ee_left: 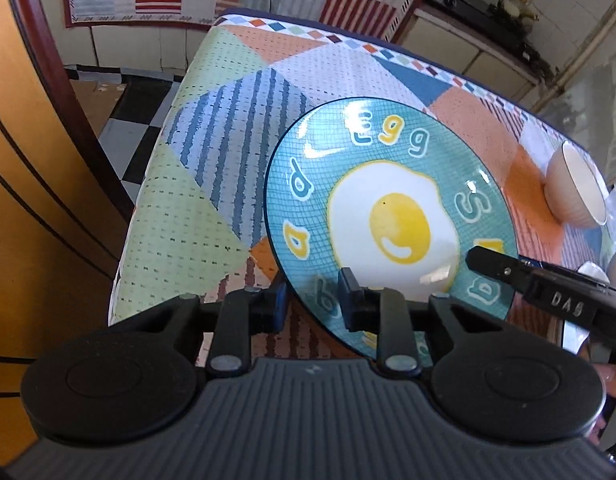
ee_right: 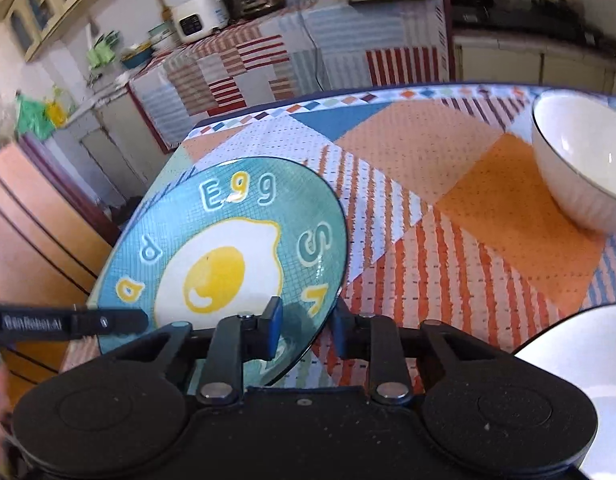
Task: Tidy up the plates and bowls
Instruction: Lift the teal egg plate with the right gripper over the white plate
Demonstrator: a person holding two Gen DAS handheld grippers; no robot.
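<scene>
Left wrist view: the left gripper points steeply down at the near rim of a round teal ceramic plate with a fried-egg picture and coloured letters; its two fingers sit one on either side of that rim, pinching it. The right gripper comes in from the right, one black finger lying over the plate's right edge.

In the right wrist view the right gripper likewise tilts down and straddles the plate at its lower right rim, one blue-padded finger above the glazed face, the other outside the edge, nipped onto it. The left gripper reaches in from the left at the plate's near left rim.

The plate lies near the corner of a table covered with a patchwork-patterned cloth. A white ribbed bowl stands well apart to the right, and another white dish sits just beside the right gripper.
</scene>
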